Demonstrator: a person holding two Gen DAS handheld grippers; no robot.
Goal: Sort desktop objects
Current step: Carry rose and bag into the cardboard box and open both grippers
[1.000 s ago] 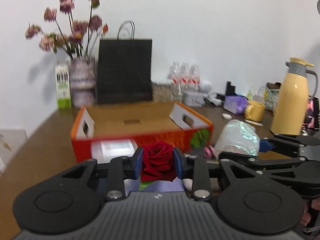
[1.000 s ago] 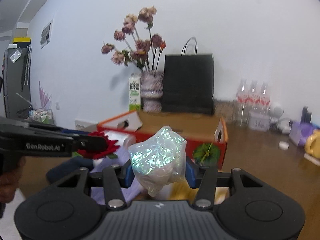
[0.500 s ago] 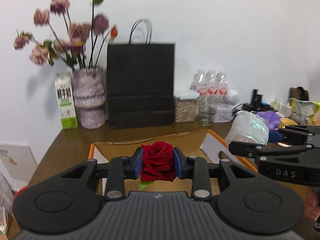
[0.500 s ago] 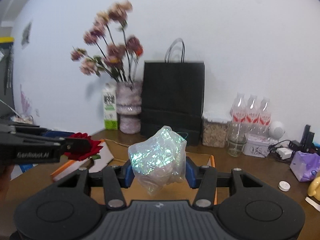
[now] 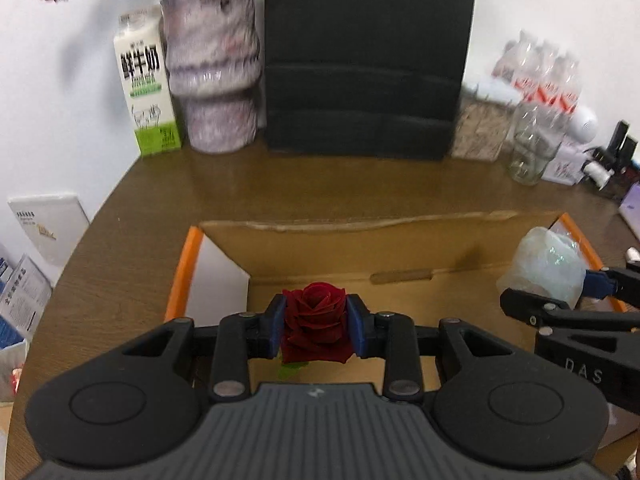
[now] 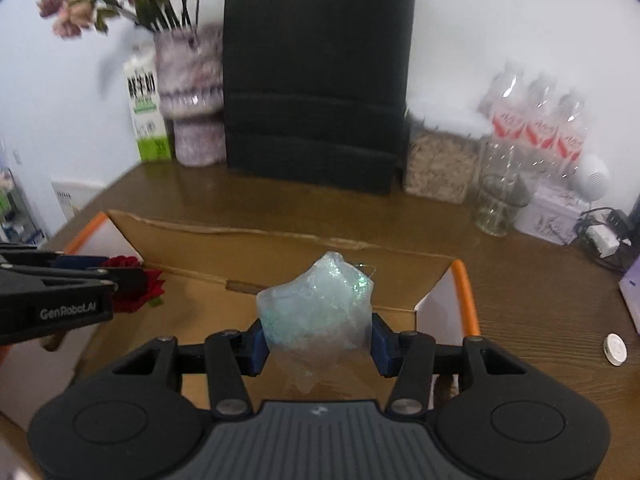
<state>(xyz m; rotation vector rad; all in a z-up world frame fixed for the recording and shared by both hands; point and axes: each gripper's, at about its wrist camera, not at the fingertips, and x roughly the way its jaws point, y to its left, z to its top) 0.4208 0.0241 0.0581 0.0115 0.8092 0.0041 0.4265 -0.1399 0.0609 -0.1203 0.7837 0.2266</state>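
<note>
My left gripper (image 5: 316, 326) is shut on a dark red rose (image 5: 315, 320) and holds it over the open cardboard box (image 5: 360, 252) with orange edges. My right gripper (image 6: 318, 338) is shut on a crumpled iridescent plastic bag (image 6: 318, 312), also above the box (image 6: 280, 256). In the left wrist view the bag (image 5: 542, 272) and the right gripper show at the right, over the box's right side. In the right wrist view the rose (image 6: 138, 284) and the left gripper show at the left.
Along the wall stand a milk carton (image 5: 146, 80), a mottled vase with dried flowers (image 5: 212, 68), a black paper bag (image 5: 364, 56), a grain container (image 6: 438, 166), a glass jar (image 6: 498, 204) and water bottles (image 6: 536, 116). A white cap (image 6: 614, 350) lies right of the box.
Both grippers have risen, moved forward and tilted down over the open box, still holding the rose and the bag. The back-wall objects now look much closer.
</note>
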